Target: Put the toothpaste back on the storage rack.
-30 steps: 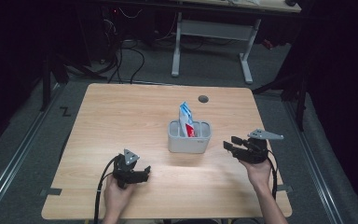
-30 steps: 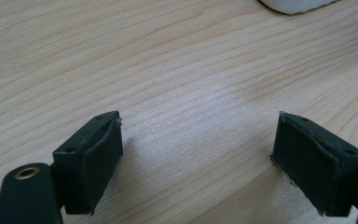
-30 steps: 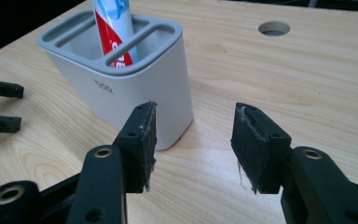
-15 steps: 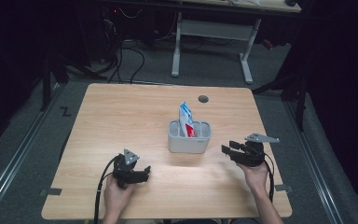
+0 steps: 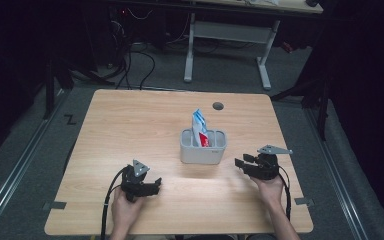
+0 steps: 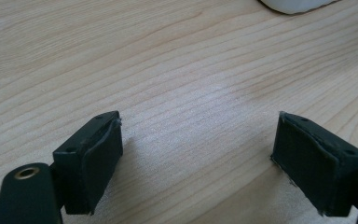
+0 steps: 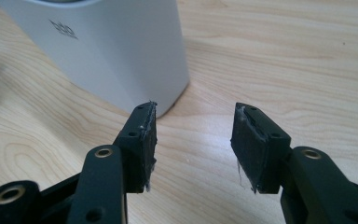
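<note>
— Tongs check: right tongs (image 5: 243,163) have dropped lower, jaws apart, empty, just beside the white holder (image 5: 203,147).
— Left tongs (image 5: 152,185) unmoved, apart too, low over the desk (image 5: 130,120). A grab looks near.

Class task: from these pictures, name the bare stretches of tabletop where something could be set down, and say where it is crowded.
Free: the left half beyond the left gripper; the far strip behind the grey holder. Crowded: the near edge between holder and right gripper.

Two grippers (image 5: 156,186) (image 5: 241,163), one holder (image 5: 203,146), one table (image 5: 130,125).
</note>
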A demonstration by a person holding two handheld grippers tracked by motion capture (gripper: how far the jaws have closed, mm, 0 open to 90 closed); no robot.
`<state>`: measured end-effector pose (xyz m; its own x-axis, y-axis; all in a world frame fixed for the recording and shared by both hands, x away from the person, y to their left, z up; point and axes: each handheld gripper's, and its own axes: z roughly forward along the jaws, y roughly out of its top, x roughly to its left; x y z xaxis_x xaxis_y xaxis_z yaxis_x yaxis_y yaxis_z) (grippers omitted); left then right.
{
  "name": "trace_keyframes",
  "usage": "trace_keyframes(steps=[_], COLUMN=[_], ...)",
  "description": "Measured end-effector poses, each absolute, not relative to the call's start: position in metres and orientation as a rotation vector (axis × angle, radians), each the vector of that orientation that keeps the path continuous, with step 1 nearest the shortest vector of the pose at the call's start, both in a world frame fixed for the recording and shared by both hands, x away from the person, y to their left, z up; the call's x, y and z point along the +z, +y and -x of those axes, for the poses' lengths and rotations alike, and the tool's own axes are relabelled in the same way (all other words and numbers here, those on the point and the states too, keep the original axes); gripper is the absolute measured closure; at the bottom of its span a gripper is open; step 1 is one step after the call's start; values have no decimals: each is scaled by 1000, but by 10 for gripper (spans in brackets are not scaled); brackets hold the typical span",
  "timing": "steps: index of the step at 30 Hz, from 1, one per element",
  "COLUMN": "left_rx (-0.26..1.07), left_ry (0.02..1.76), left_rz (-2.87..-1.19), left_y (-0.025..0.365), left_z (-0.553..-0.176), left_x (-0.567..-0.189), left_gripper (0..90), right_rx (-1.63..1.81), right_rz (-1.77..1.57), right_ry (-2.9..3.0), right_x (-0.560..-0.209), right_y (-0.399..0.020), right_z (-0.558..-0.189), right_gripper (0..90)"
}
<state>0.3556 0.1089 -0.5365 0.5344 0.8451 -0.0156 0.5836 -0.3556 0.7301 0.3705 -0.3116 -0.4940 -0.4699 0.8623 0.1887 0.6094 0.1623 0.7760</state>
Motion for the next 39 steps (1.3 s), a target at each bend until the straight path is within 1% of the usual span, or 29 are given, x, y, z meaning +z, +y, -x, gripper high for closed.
trace_keyframes(steps=[14,21,39], left_rx=[481,481,481], left_ry=[1153,1153,1153], left_rz=[-2076,-2075,-2075], left_y=[109,109,109], left_z=[-356,-356,-356], left_x=[-537,-536,-537], left_gripper=[162,162,162], right_rx=[1147,1104,1004], right_rz=[-1471,-1473,-1390], right_ry=[2152,2174,2160], right_x=[-517,-524,-530], right_y=[-315,-311,-300], right_z=[-373,-376,-377], right_gripper=[499,489,490])
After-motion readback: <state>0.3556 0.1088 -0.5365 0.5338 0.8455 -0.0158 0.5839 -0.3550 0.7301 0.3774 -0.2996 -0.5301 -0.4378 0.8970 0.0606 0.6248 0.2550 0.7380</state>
